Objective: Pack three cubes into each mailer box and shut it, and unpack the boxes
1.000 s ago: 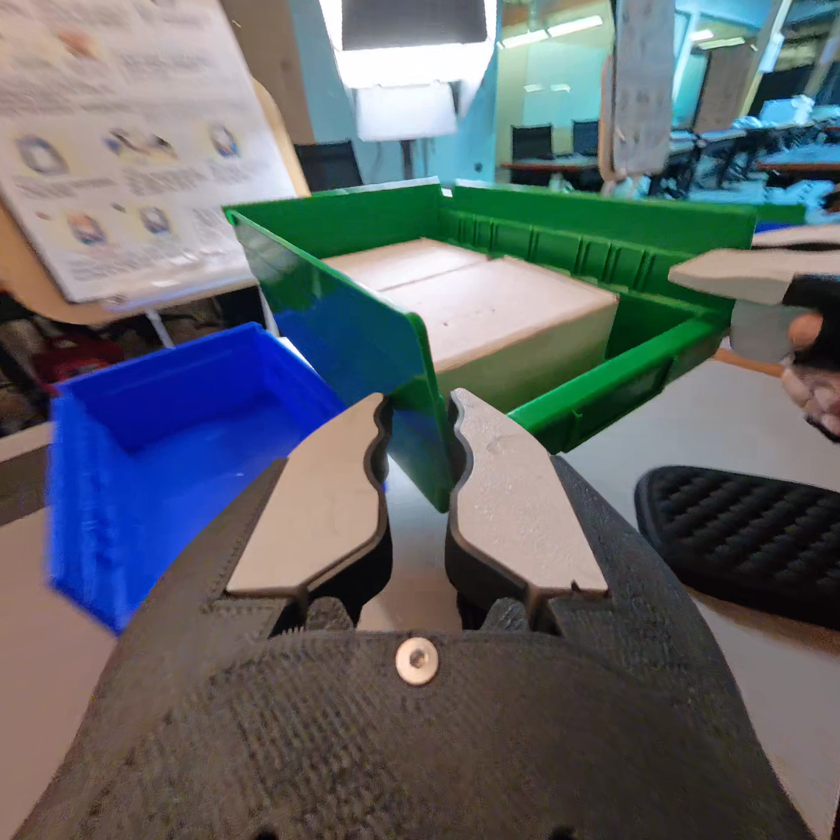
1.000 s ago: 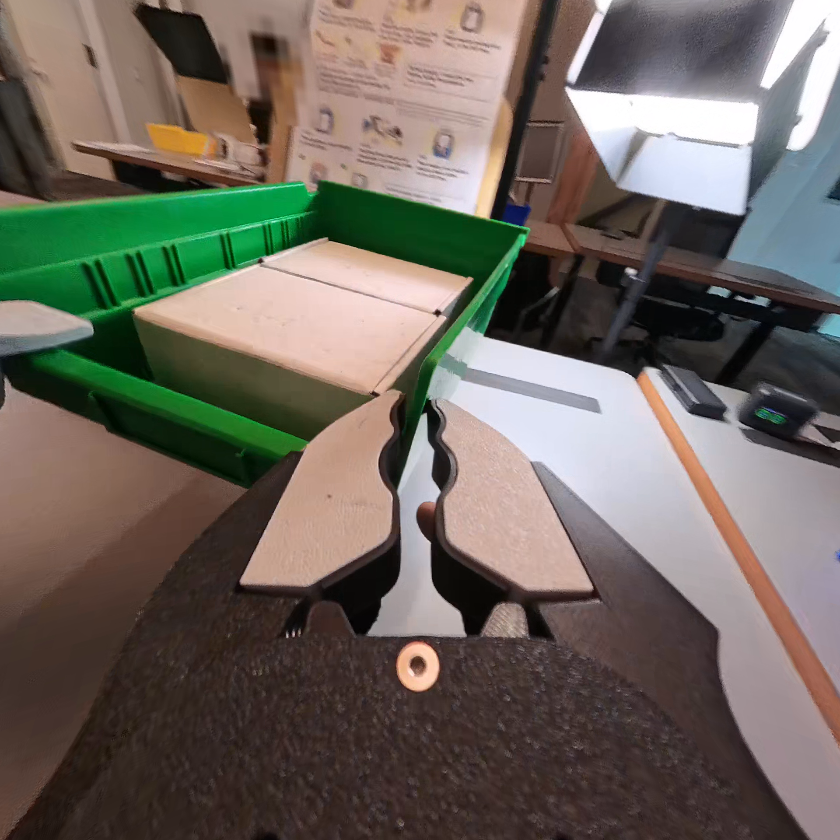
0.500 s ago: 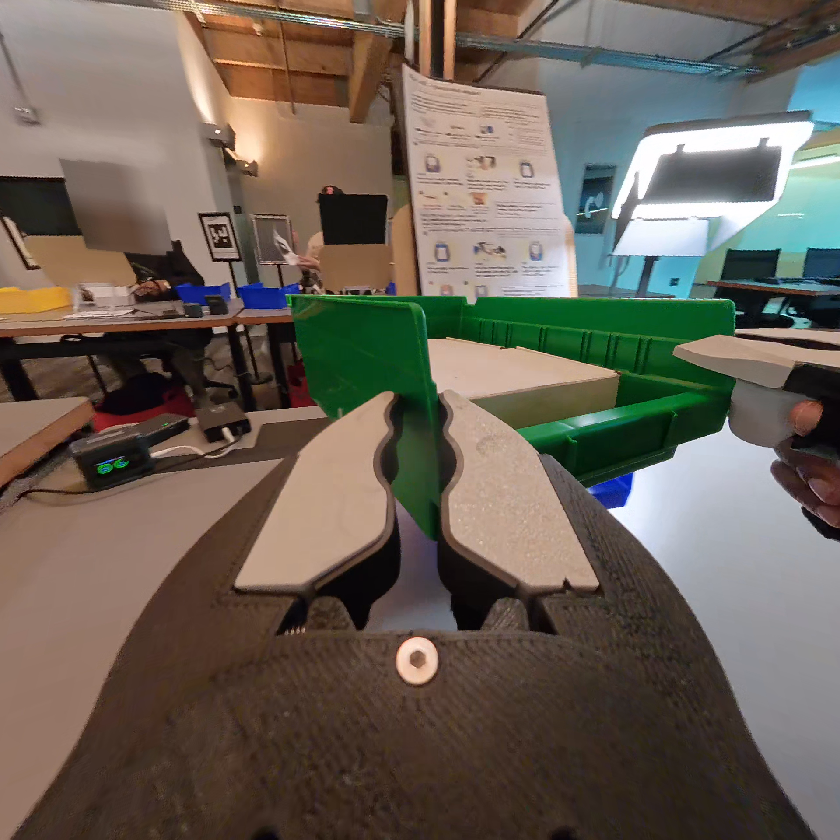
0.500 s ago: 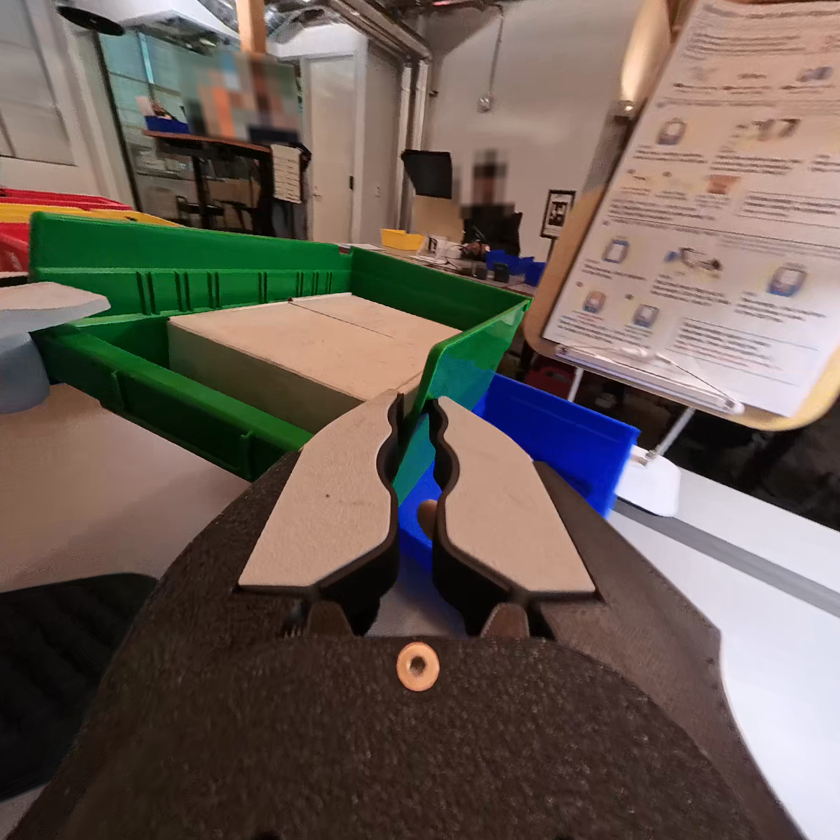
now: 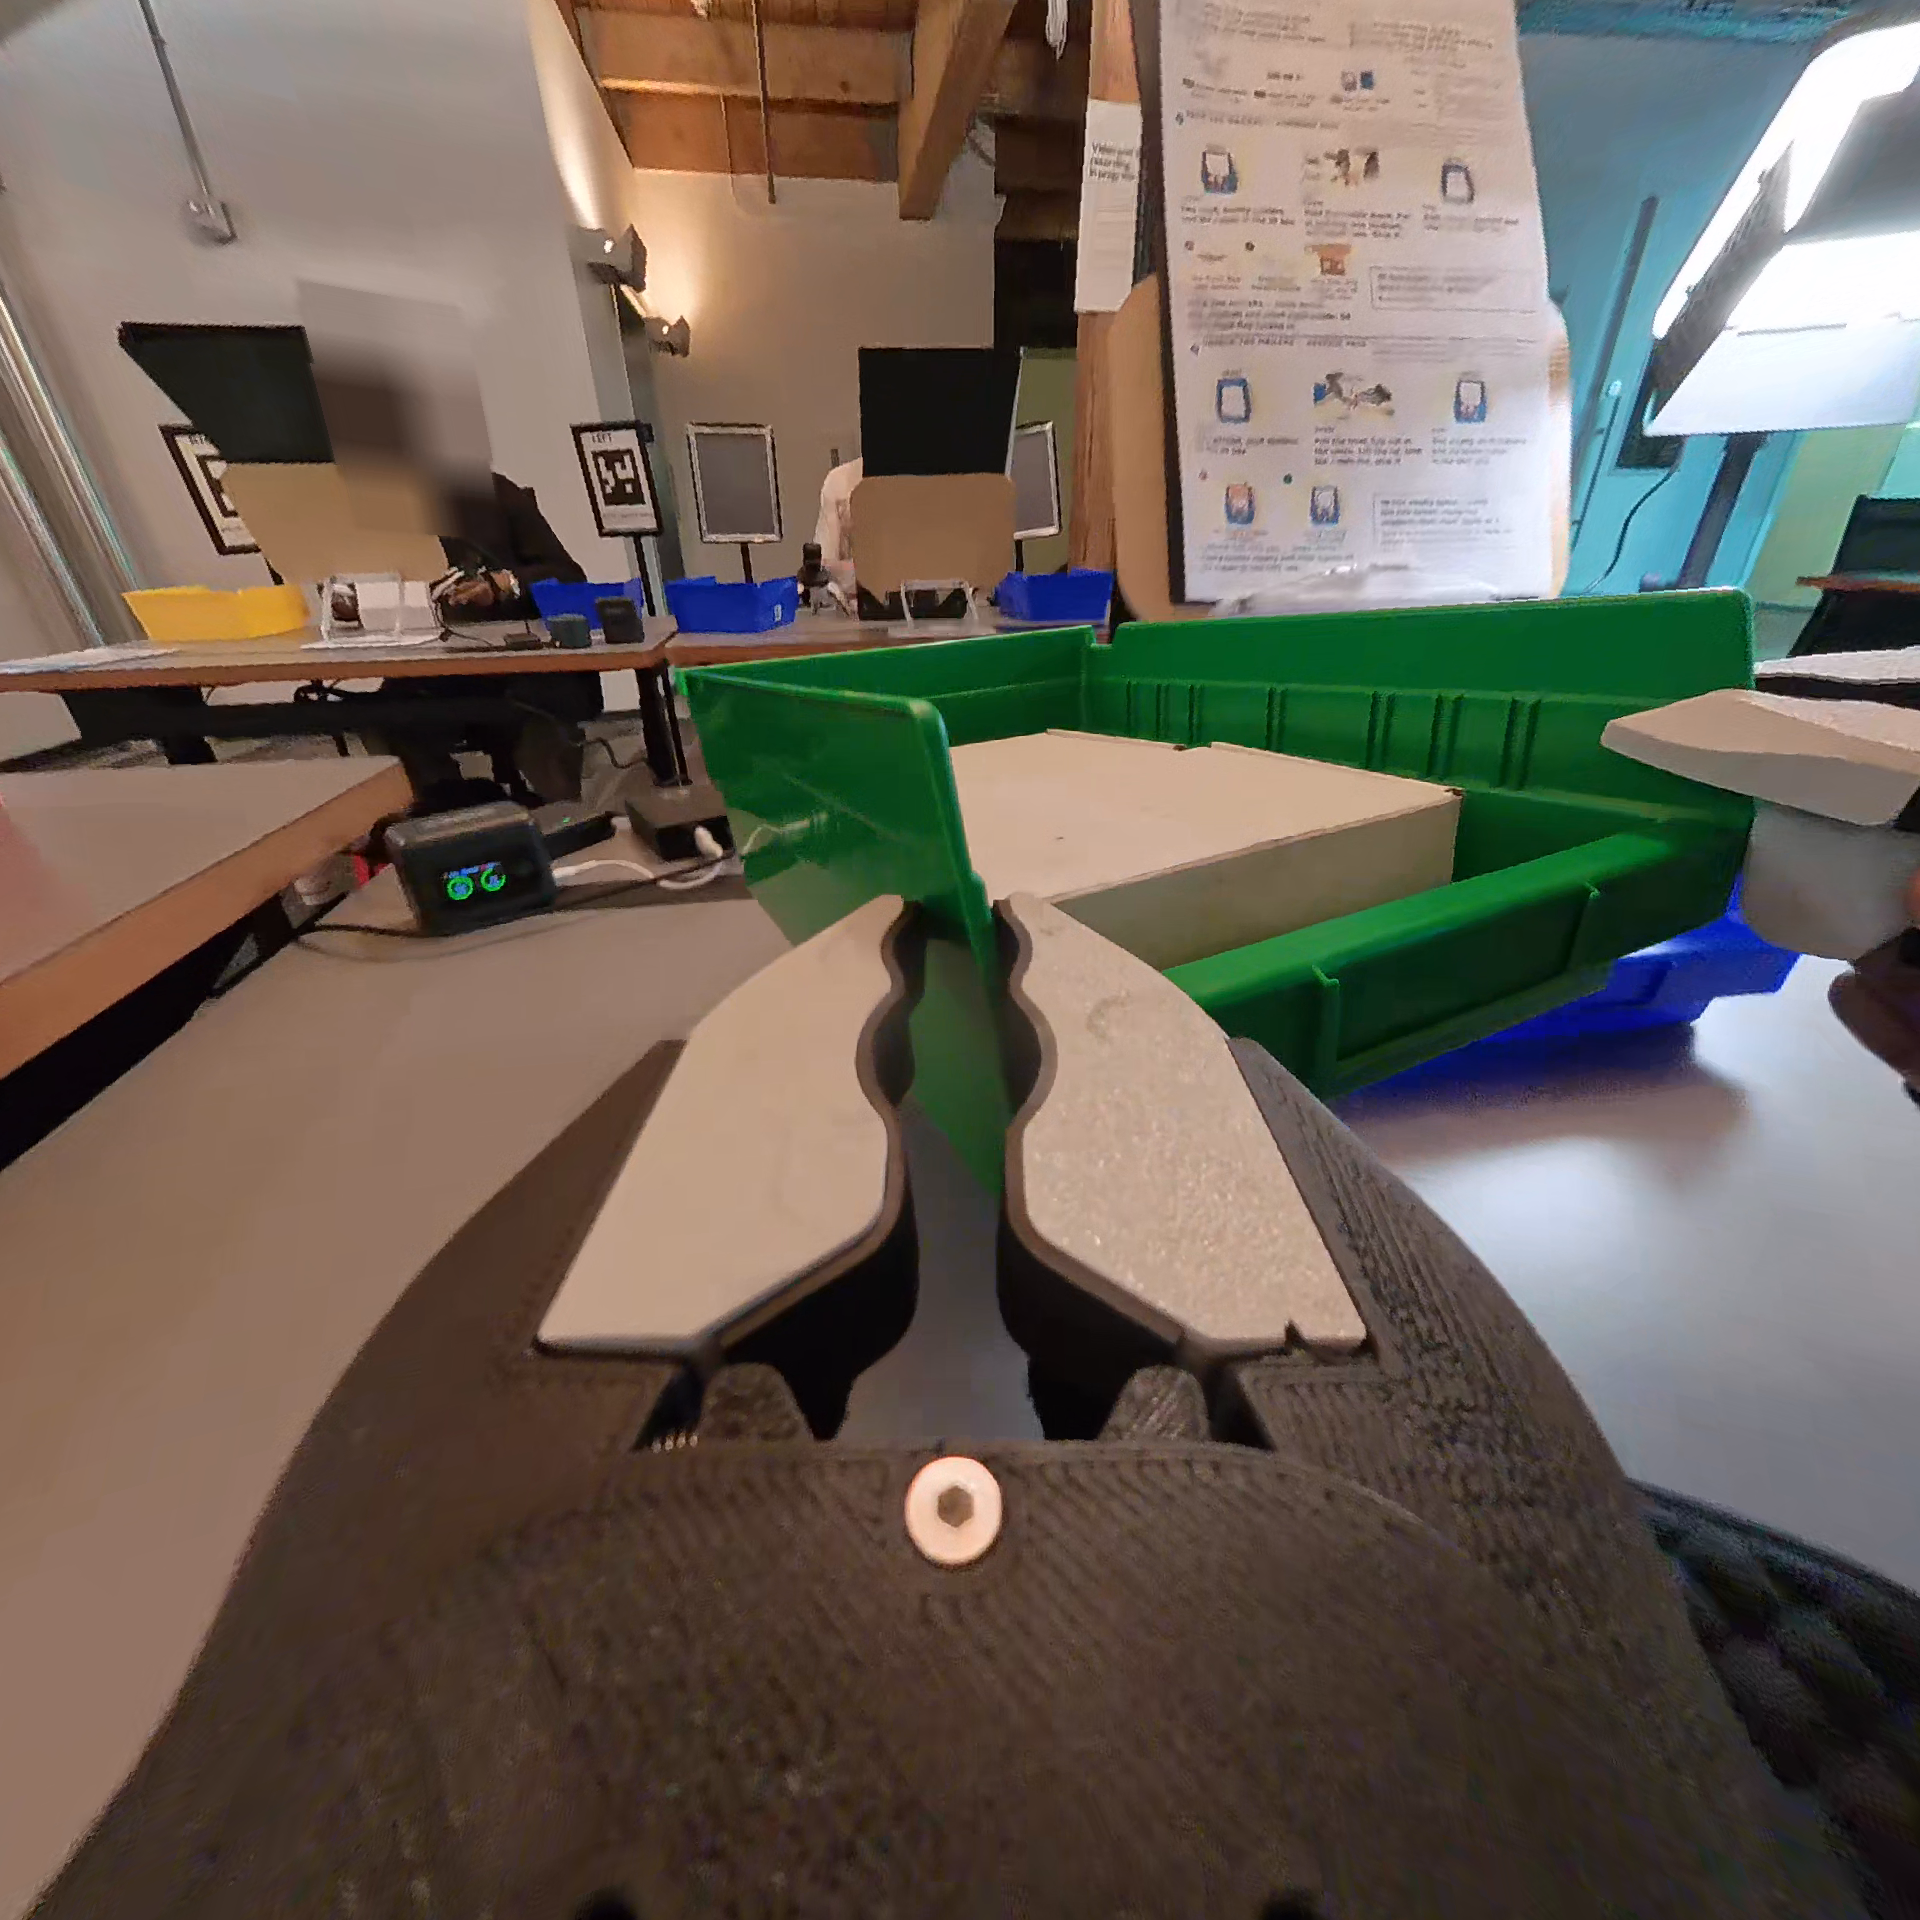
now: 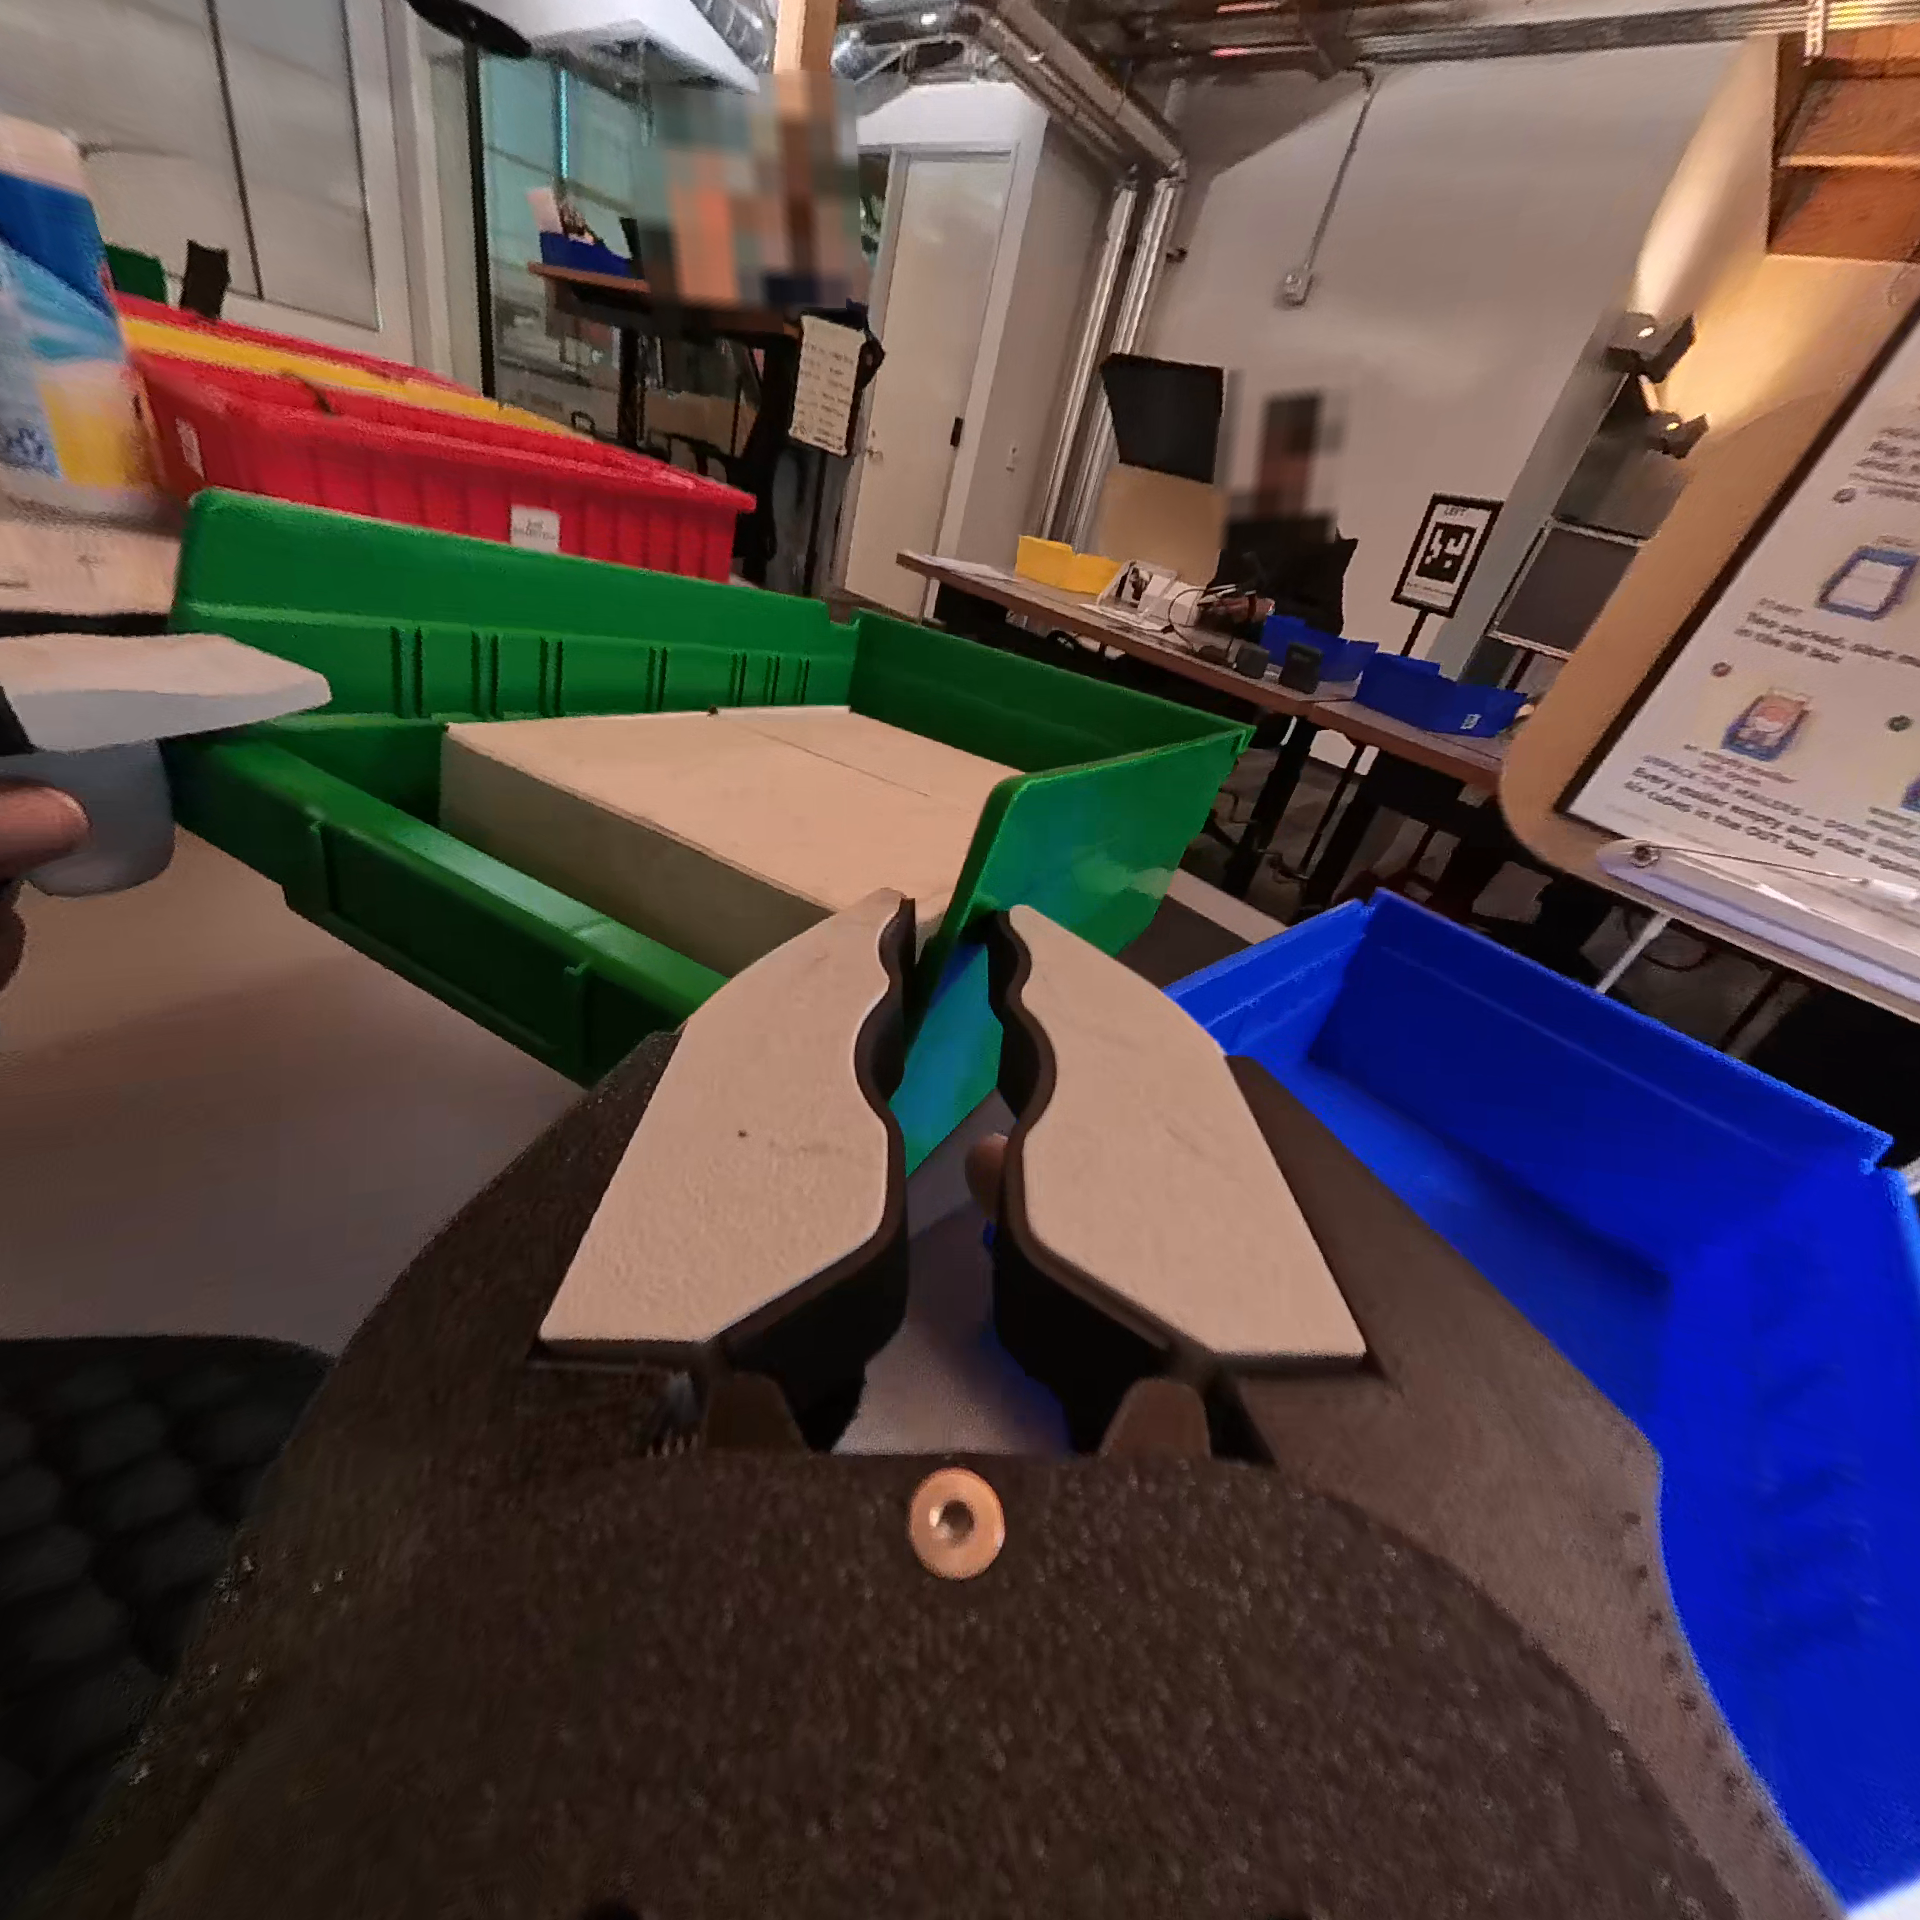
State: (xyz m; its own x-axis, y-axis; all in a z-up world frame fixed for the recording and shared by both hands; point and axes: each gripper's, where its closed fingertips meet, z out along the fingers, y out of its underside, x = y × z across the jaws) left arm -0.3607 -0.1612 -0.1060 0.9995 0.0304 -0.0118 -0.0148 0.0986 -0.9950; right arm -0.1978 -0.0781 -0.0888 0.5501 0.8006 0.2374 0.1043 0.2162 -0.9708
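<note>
A green bin holds two closed cardboard mailer boxes side by side. My left gripper is shut on the rim of one end wall. My right gripper is shut on the opposite end wall of the green bin. The bin hangs between them above the table, with the mailer boxes inside. Each gripper shows in the other's view: the right gripper and the left gripper. No cubes are in view.
An empty blue bin sits on the table under and beside the green bin; it also shows in the left wrist view. A black mat lies near me. A small device, red bins and an instruction board stand around.
Both grippers have swung the green bin round together, still clamped on its end walls. The blue bin has passed from the left of the left view to under the green bin.
</note>
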